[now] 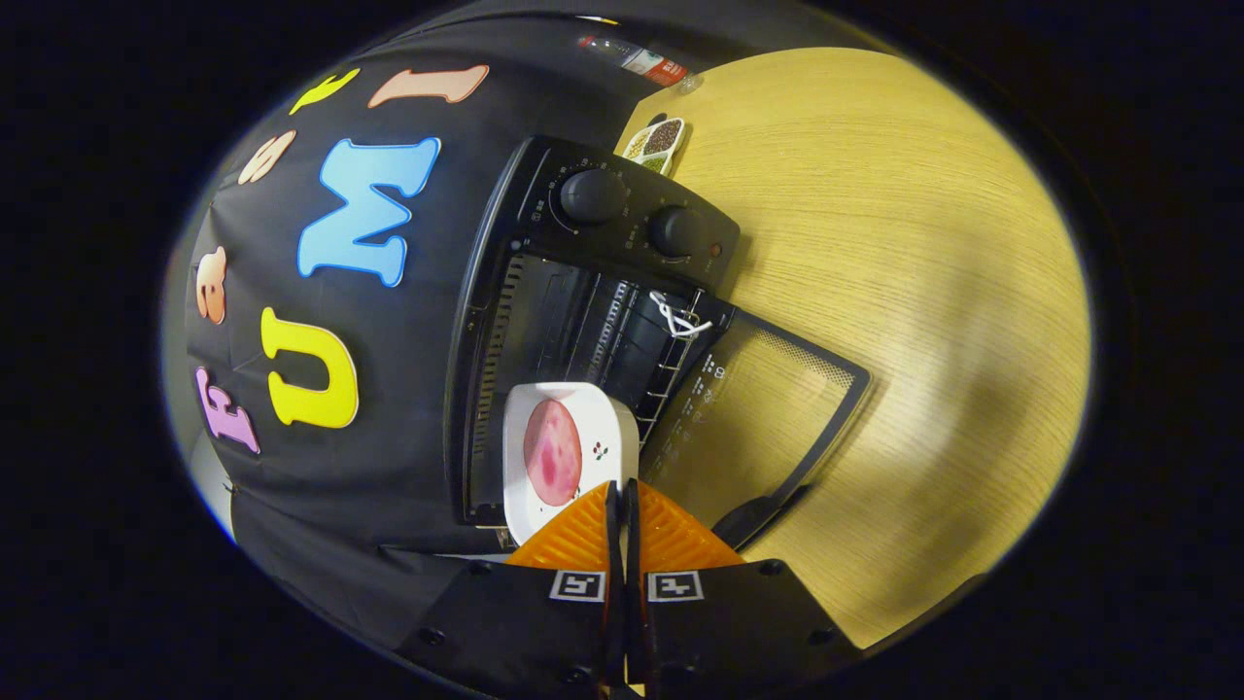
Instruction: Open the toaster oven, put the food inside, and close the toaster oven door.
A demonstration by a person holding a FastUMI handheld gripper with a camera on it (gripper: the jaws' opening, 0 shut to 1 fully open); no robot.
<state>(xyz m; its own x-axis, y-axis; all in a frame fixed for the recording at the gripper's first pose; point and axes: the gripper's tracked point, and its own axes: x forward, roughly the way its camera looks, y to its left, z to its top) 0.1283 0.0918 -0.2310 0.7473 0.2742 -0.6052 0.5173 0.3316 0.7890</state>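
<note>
The pale wooden bench (904, 224) shows fine straight grain with a soft sheen. The black toaster oven (544, 321) looks matt, its wire rack (671, 374) bare metal, its open door (768, 418) glossy glass. The white square plate (607, 418) is smooth and glazed.

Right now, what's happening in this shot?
A handheld gripper is shut on the rim of a white plate carrying a slice of pink meat. The toaster oven has its door already open, lying down toward the wooden table. The plate is at the oven mouth, by the wire rack.
</note>
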